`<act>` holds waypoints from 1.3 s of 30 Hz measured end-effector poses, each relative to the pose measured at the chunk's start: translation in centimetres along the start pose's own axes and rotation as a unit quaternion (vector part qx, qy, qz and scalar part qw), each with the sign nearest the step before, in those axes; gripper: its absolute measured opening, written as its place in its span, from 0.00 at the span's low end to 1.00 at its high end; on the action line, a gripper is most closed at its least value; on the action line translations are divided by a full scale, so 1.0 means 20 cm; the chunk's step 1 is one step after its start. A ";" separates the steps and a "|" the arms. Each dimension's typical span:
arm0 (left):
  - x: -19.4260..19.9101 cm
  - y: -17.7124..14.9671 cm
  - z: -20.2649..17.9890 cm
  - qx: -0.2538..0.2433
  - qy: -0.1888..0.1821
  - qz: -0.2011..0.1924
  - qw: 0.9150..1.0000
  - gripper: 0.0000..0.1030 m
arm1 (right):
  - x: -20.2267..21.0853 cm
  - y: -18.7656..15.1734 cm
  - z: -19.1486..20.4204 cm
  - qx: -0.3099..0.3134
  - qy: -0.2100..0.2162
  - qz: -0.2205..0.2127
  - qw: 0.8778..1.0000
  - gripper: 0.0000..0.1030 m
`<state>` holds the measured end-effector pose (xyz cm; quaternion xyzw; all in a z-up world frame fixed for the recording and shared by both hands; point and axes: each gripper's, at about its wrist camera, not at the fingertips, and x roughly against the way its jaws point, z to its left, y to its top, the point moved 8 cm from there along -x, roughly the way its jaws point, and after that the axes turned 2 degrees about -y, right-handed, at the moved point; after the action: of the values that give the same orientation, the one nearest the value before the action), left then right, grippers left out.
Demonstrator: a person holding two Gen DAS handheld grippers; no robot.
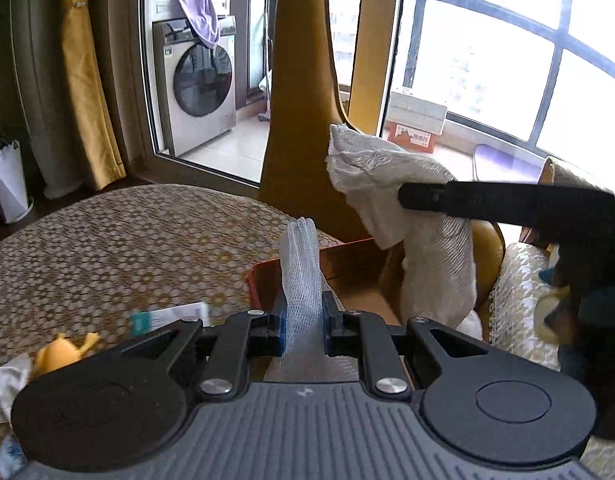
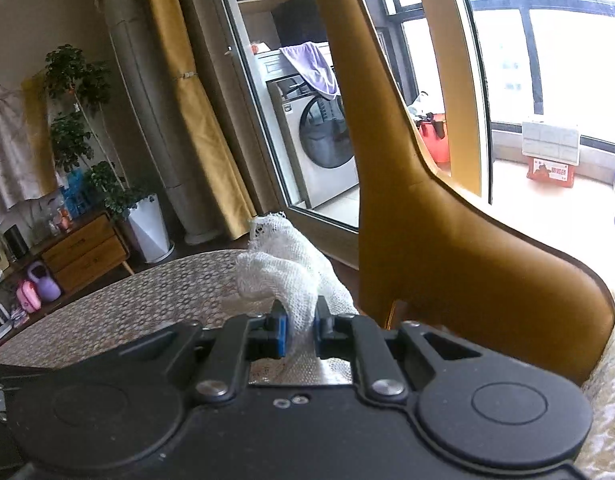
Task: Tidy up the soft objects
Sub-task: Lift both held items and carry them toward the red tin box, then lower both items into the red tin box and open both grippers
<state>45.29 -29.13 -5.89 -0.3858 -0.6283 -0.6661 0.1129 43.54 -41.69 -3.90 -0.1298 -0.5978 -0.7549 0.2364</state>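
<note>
Gripping white cloth (image 1: 423, 184): both tongs (image 1: 303, 316).

Cloth (image 1: 423, 216): white woven fabric, coarse open mesh, matt, frayed at the edge; the strip between the left gripper (image 1: 303, 320) pads is the same netted weave. Both grippers are matt black plastic with blue pads (image 2: 281, 334) and bright metal rivets (image 1: 216, 386); the right gripper (image 2: 301, 330) likewise bites mesh fabric. Table (image 1: 107, 240) cover is a patterned textile, matt; chair (image 2: 447, 248) is smooth mustard leather-like upholstery with a slight sheen; box (image 1: 347, 272) looks like plain brown cardboard.
</note>
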 end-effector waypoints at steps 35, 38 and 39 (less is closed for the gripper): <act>-0.46 -0.23 -0.14 -0.032 -0.011 0.134 0.990 0.20 | -0.14 -0.41 -0.07 0.121 -0.034 0.161 0.979 0.19; -0.45 -0.23 -0.14 -0.042 -0.005 0.126 0.991 0.20 | -0.13 -0.40 -0.06 0.123 -0.032 0.156 0.980 0.21; -0.44 -0.22 -0.15 -0.045 -0.003 0.123 0.991 0.20 | -0.13 -0.40 -0.06 0.125 -0.033 0.153 0.980 0.22</act>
<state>47.36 -33.94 -14.77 -0.4667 -0.5456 -0.6738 0.1748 41.70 -40.98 -12.12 -0.2145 -0.6676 -0.6246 0.3437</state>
